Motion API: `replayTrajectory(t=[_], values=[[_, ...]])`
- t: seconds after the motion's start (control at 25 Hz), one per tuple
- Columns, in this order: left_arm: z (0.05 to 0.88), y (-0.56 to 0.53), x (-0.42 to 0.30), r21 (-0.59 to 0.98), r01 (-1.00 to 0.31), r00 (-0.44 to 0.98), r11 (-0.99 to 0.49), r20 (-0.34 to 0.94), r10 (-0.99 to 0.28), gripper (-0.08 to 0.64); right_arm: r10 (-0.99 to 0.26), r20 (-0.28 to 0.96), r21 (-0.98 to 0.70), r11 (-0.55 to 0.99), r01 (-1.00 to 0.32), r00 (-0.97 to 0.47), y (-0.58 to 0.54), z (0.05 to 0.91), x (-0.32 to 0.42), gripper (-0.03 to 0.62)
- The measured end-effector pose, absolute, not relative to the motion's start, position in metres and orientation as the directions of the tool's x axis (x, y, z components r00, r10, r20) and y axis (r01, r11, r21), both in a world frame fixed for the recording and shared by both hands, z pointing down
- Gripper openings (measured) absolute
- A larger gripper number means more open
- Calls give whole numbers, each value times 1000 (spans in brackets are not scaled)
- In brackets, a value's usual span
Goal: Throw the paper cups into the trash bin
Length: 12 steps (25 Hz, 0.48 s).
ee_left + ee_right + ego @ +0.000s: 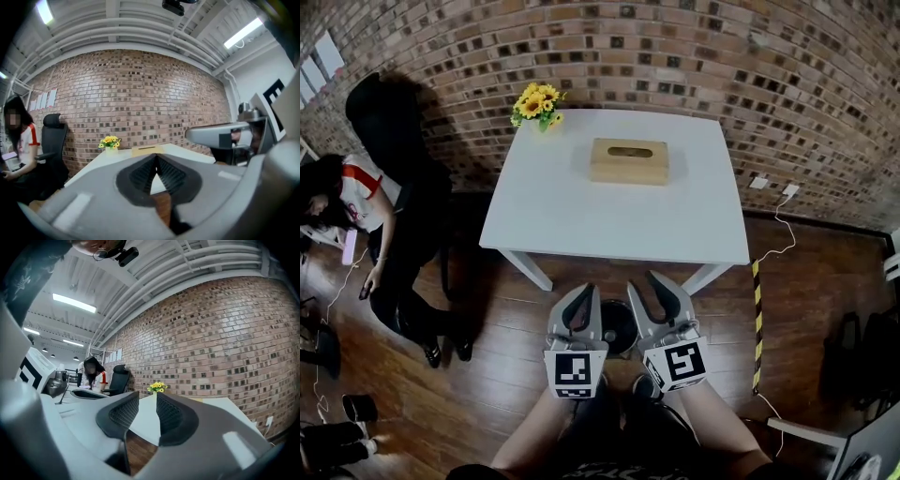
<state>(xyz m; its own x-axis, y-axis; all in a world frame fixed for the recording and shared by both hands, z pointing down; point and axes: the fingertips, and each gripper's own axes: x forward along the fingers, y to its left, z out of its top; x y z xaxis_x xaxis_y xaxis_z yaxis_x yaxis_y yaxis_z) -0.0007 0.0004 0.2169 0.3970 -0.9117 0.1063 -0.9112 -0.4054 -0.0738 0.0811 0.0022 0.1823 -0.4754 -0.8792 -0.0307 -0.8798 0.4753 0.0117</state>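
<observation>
Black and round, the trash bin (617, 326) stands on the dark wooden floor (806, 300) just off the middle of the white table's (675, 225) near edge, and only a part of it shows between the two grippers held side by side above it. The left gripper (587, 290) (156, 157) has its ribbed pads closed tip to tip with nothing caught in them. The right gripper (640, 279) (147, 397) has its jaws a narrow gap apart, and nothing sits in that gap. On the table a wooden tissue box (628, 161) lies toward the far edge, near its middle. A small bunch of yellow sunflowers (539, 101) stands at the far left corner. Behind the table runs a red-brown brick wall (675, 47) with a white socket (758, 183) low down, and a white cable (783, 234) trails from there to the floor. A yellow-and-black striped strip (757, 319) runs along the boards off the table's right edge. Left of the table a person (356, 202) sits beside a black office chair (380, 112). The gripper views show a white beamed ceiling with strip lights. The printed marks in sight are the black-and-white square patterns on each gripper's cube, and the pale sheets (319, 61) pinned to the wall are too small to read.
</observation>
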Motion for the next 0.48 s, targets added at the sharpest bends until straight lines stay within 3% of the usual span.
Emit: replayTrajectory(t=[0.48], values=[[155, 8, 9, -82, -901, 429, -427, -13, -903, 5, -875, -125, 16, 469, -883, -467, 11, 135, 82, 14]])
